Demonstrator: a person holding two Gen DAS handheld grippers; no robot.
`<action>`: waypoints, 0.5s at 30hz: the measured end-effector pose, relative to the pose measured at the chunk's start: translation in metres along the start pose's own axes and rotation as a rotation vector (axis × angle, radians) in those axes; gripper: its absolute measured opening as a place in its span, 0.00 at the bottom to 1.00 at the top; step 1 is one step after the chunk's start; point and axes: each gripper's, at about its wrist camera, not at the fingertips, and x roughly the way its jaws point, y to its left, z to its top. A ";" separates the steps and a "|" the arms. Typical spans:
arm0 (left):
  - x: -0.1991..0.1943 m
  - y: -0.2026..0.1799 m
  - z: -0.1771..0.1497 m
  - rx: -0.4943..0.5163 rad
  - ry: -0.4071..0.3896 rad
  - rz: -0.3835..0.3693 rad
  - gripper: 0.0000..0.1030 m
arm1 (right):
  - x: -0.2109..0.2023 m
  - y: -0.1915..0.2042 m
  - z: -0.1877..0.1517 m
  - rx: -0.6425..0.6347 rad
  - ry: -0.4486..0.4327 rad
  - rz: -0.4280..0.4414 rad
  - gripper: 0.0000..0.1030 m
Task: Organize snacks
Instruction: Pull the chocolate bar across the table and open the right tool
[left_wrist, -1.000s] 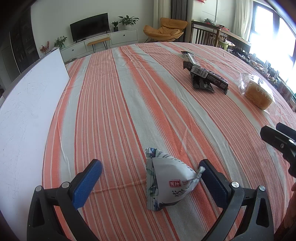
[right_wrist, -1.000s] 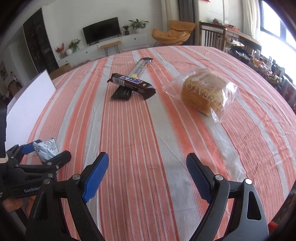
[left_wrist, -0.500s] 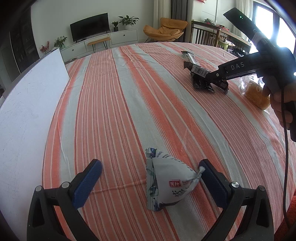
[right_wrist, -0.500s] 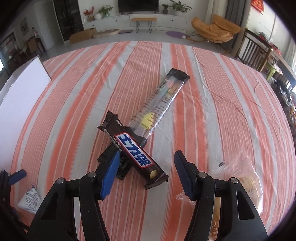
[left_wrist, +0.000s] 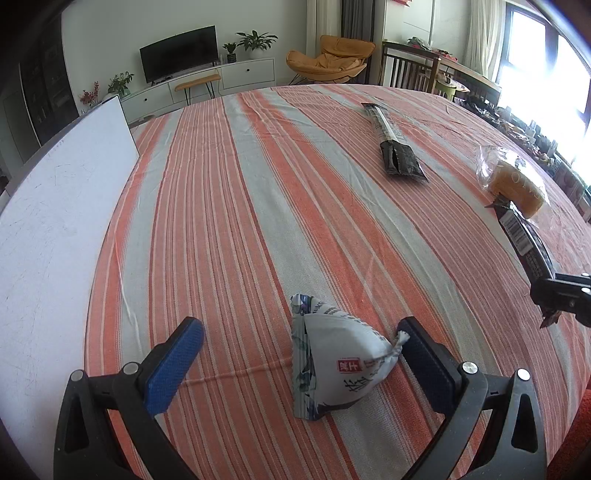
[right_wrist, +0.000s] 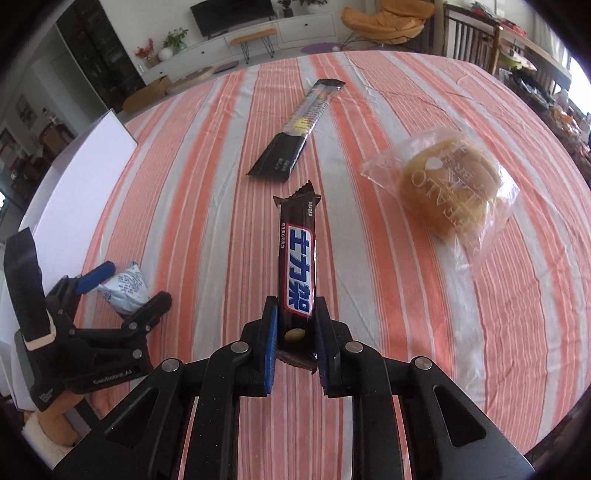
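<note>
A white triangular snack packet (left_wrist: 340, 365) lies on the striped tablecloth (left_wrist: 240, 221) between the fingers of my left gripper (left_wrist: 299, 326), which stands open; the right pad just meets the packet's corner. In the right wrist view, my right gripper (right_wrist: 295, 306) has its jaws closing tight on the near end of a dark chocolate bar (right_wrist: 297, 258), pads pressed on its sides. The bar sticks forward above the cloth. From the left wrist view, the same bar (left_wrist: 524, 236) and the right gripper (left_wrist: 554, 295) show at the right edge.
A long dark snack stick (right_wrist: 295, 129) lies further out on the cloth, and a bun in a clear bag (right_wrist: 450, 188) lies to the right. A white board (left_wrist: 55, 206) stands along the table's left side. The left gripper (right_wrist: 135, 284) sits at the near left.
My right gripper closed on the chocolate bar and drew it off the long dark stick toward the near right of the table. The left gripper and the white packet stayed put.
</note>
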 end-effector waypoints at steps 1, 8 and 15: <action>0.000 0.000 0.000 0.000 0.000 0.000 1.00 | -0.001 0.004 -0.015 -0.016 -0.012 -0.033 0.18; 0.000 0.000 0.000 0.000 0.000 0.000 1.00 | 0.004 0.015 -0.039 -0.004 -0.115 -0.117 0.74; 0.001 0.000 0.000 0.000 0.000 0.000 1.00 | 0.017 0.019 -0.039 -0.015 -0.156 -0.181 0.85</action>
